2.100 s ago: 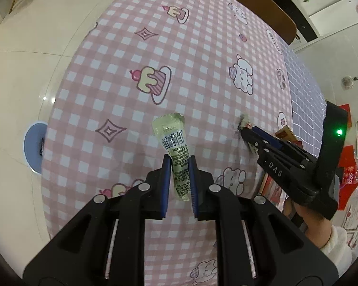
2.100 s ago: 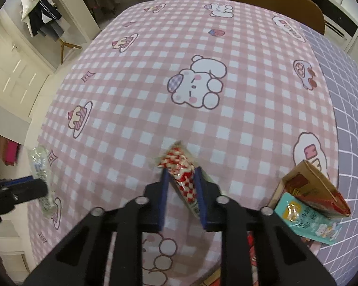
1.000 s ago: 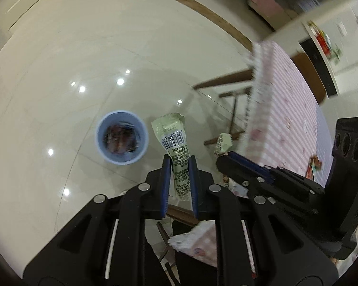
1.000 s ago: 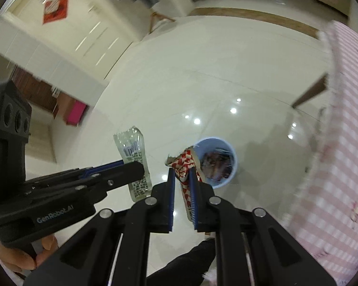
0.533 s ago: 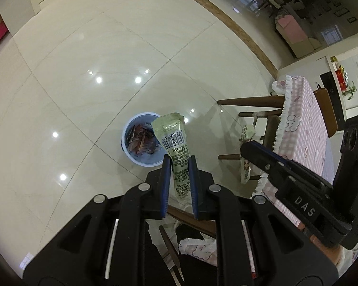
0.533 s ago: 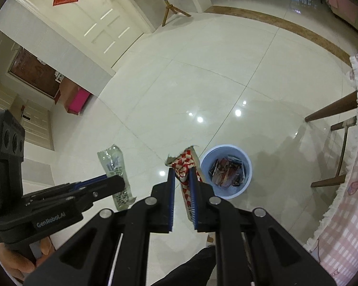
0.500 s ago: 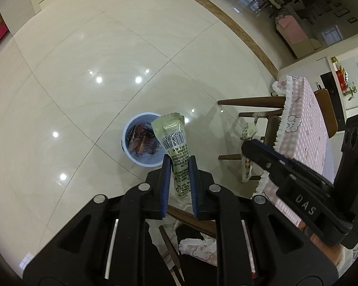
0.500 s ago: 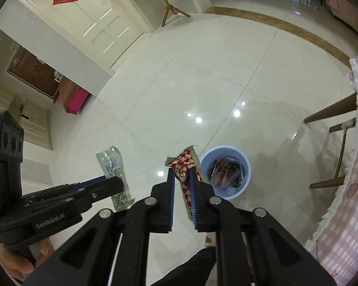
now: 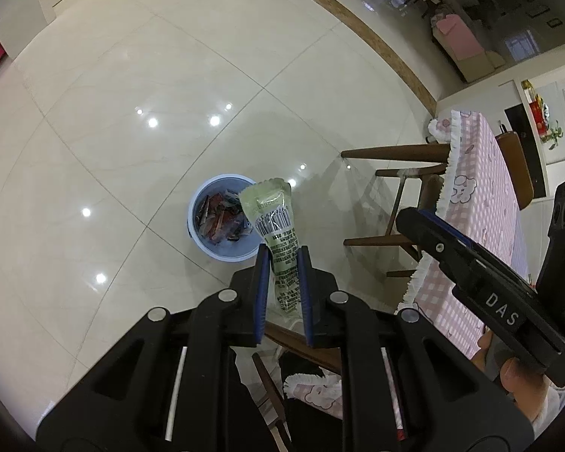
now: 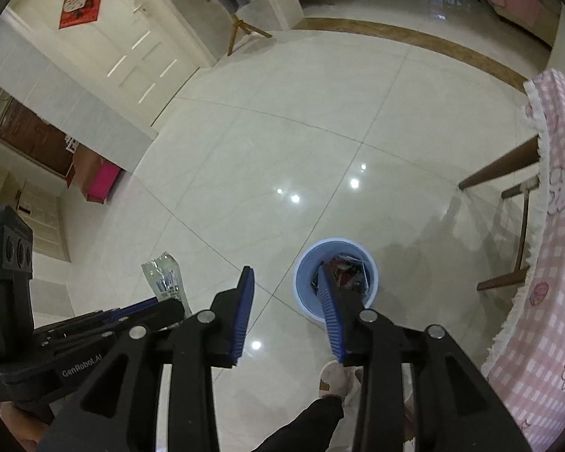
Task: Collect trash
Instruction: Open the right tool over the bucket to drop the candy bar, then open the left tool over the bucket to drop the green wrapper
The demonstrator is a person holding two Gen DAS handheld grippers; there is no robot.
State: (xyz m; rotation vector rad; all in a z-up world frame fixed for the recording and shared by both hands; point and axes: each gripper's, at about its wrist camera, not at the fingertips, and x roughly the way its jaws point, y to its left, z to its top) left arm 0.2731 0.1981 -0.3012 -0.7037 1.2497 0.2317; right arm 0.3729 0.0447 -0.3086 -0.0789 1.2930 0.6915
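Dumping stage, pretty clearly. Left wrist view: the left gripper point(image 9: 282, 263) is clenched on the green wrapper point(image 9: 273, 218), which sticks out past the jaw tips, with the bin point(image 9: 222, 222) on the floor just ahead and a bit left of them. Next it likely needs to line up over the bin and let go.

Right wrist view: the right gripper point(image 10: 286, 293) is spread wide with nothing between the jaws; the bin point(image 10: 301, 293) sits right off its right tip. Half a second ago it pinched a red-and-white wrapper, now gone, probably into the bin.
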